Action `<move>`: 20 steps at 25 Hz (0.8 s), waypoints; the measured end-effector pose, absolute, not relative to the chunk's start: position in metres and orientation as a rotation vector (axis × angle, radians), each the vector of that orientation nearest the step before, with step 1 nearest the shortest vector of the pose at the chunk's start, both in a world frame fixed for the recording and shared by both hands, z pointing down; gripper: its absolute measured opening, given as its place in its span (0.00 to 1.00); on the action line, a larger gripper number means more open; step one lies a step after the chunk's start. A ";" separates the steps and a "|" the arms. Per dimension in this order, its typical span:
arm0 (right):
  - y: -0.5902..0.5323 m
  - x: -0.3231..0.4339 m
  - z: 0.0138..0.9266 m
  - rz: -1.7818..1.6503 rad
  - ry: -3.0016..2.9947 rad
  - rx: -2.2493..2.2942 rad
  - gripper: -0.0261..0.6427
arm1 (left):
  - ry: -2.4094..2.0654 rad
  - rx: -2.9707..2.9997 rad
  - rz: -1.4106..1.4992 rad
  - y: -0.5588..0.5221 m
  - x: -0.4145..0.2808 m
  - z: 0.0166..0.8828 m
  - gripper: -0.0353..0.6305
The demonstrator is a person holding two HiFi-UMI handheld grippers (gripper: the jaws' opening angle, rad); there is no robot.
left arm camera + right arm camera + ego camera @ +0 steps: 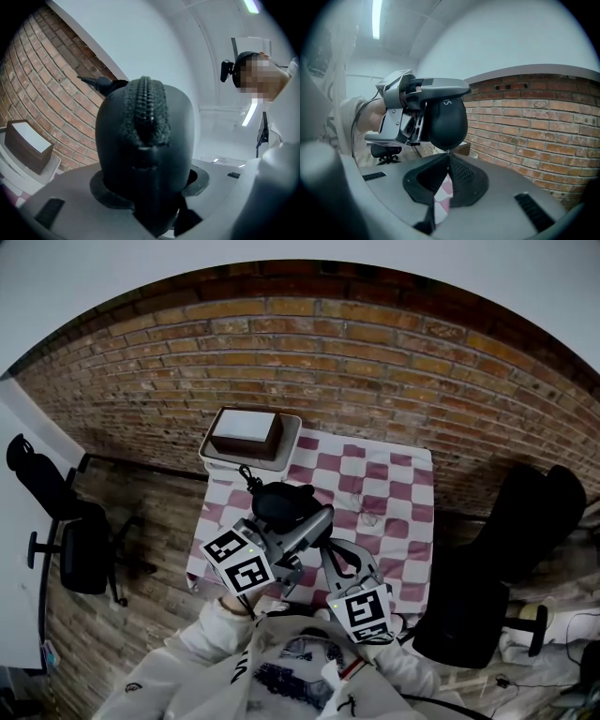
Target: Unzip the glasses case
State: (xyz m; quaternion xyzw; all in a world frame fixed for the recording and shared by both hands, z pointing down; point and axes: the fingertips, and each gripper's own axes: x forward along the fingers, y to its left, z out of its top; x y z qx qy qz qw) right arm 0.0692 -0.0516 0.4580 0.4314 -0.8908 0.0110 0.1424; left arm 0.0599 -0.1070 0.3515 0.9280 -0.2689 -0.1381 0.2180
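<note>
Left gripper (pixel 298 526) squeezes case (pixel 145 140) tight. Right gripper (pixel 446 157), touching case, pinches pull (pixel 446 151); best tug slowly along zip (pixel 145 101).

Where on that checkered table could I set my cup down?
The checkered cloth looks mostly bare on its right half, from the tray across to the right edge. Crowded: near left, where the left gripper holds the glasses case and the right gripper pinches its zipper pull.
</note>
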 end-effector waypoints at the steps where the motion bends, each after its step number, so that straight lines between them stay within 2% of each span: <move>1: -0.052 0.071 0.458 0.029 -2.567 1.245 0.06 | -0.739 2.573 -0.376 -0.106 0.061 0.352 0.44; 20: -0.054 0.057 0.443 -0.153 -2.521 1.198 0.06 | -0.579 2.650 -0.256 -0.093 0.047 0.348 0.44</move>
